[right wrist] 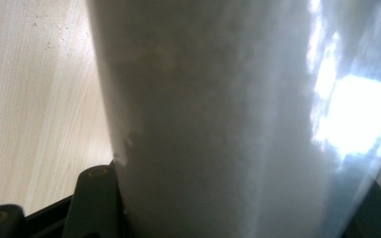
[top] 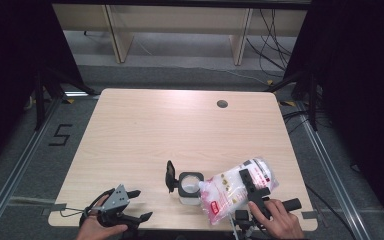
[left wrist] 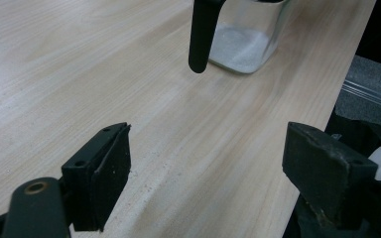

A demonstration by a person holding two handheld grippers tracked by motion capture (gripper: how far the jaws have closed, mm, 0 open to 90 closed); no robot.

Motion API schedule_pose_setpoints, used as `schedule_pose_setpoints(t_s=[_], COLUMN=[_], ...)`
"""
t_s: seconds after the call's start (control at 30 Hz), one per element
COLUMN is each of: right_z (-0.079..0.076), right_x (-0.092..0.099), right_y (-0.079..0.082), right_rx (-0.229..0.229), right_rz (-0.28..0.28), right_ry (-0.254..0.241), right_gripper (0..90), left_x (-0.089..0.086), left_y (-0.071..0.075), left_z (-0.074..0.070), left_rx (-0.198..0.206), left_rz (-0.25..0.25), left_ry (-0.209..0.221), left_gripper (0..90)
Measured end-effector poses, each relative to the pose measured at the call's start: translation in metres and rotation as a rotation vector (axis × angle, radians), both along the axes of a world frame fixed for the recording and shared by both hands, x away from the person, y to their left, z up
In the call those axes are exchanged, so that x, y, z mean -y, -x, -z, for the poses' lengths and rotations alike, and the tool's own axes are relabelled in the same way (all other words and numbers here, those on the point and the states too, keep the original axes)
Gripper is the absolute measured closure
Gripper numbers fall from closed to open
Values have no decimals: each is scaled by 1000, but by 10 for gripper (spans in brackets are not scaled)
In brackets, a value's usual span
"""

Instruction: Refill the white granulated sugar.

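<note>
Pouring stage. The right claw (top: pixel 252 186) grips a clear plastic bag (top: pixel 232 190) of white granules, its jaws closed on the bag's body, as the right gripper view confirms with the bag (right wrist: pixel 218 124) pressed between them. The bag is tilted with its lower end towards the mouth of a small square glass jar (top: pixel 190 187), which stands near the front edge of the table (top: pixel 145 135); the jar's black hinged lid (top: pixel 170 176) stands open on its left side. In the left gripper view the jar (left wrist: pixel 245 42) already holds a shallow layer of white granules.

To do this step well, the bag's opening should probably sit directly over the jar mouth, and the tilt should increase slowly so the granules run in a thin stream rather than a surge. Whether the opening is over the mouth cannot be told from these views.

The left claw (top: pixel 139 205) rests wide and empty at the table's front left, well apart from the jar; it could steady the jar. The raised lid (left wrist: pixel 204 34) is the nearest obstacle. A round cable hole (top: pixel 222 104) lies far back.
</note>
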State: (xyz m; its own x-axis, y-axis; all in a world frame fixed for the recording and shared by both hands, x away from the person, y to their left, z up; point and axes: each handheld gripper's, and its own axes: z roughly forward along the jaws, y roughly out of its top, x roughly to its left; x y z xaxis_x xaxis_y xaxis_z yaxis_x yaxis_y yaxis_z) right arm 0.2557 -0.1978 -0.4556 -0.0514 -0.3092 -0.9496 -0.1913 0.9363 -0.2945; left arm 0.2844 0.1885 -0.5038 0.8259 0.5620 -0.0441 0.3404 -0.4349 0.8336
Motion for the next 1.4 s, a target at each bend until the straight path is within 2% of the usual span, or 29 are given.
schedule_pose_setpoints(t_s=[0.03,0.07,0.1,0.13,0.17,0.2,0.23,0.27,0.3,0.33,0.43,0.47,0.5,0.57,0.67,0.7,0.73,0.77,0.8,0.83,0.93,0.97,1.07,1.1,1.17,1.2,1.23,1.33,1.4], right_z=[2,4,2,1,-2,0,1,0,-1,1,0,0,-1,0,0,2,-1,-2,1,1,1,3,0,0,1,1,1,1,1], right_x=[0,1,1,0,0,0,0,0,-1,1,0,1,0,1,1,2,0,0,-1,-1,-1,0,0,0,0,-1,-1,-2,-2], right_y=[0,1,-1,0,0,1,2,2,4,1,1,1,3,1,3,0,-1,0,0,-1,-2,-1,-2,-2,-1,0,0,1,1], right_rx=[5,-6,5,9,9,16,-3,-11,-29,16,13,16,6,7,6,22,36,34,26,30,26,20,41,43,42,48,47,47,45], right_rz=[-8,4,-24,-23,-16,-20,-2,5,37,-16,-18,-18,8,-6,4,-47,-89,-78,-87,-84,-85,-75,-81,-77,-70,-79,-84,-77,-81], right_ry=[-14,-34,-4,7,43,9,-3,-5,5,6,1,5,11,6,7,-20,5,11,-11,-11,4,-18,16,14,13,33,32,28,16], right_gripper=[426,426,426,426,426,426,426,426,426,426,426,426,426,426,426,426,426,427,427,427,427,427,427,427,427,428,428,428,428], left_x=[-1,0,0,0,0,-1,-1,1,1,1,-1,1,-1,1,1,1,1,1,1,1,1,1,1,0,0,0,1,1,0], left_y=[-1,0,0,0,0,0,0,0,1,0,-1,1,0,0,1,0,1,0,1,1,1,1,1,0,0,0,0,0,0], left_z=[0,0,0,0,0,0,-1,0,1,1,-1,0,0,1,1,1,1,1,0,0,1,1,1,1,1,1,1,1,0], left_rx=[3,0,-5,-4,-3,-3,0,-8,-19,-8,1,-10,-6,-8,-11,-11,-7,-6,-11,-12,-6,-16,-16,-9,-4,-2,-6,-7,-7], left_rz=[7,1,0,-1,-2,-2,1,-7,-12,-3,3,-10,3,-6,-9,-8,-10,-9,-12,-8,-9,-15,-16,-6,0,1,-6,-6,0], left_ry=[-12,1,0,2,2,1,-11,13,22,18,-18,18,2,20,21,20,19,19,17,17,20,24,24,7,4,2,18,19,2], left_gripper=[186,186,186,186,186,186,185,186,186,186,186,186,186,186,186,186,186,186,186,186,186,186,186,185,185,186,186,186,186])
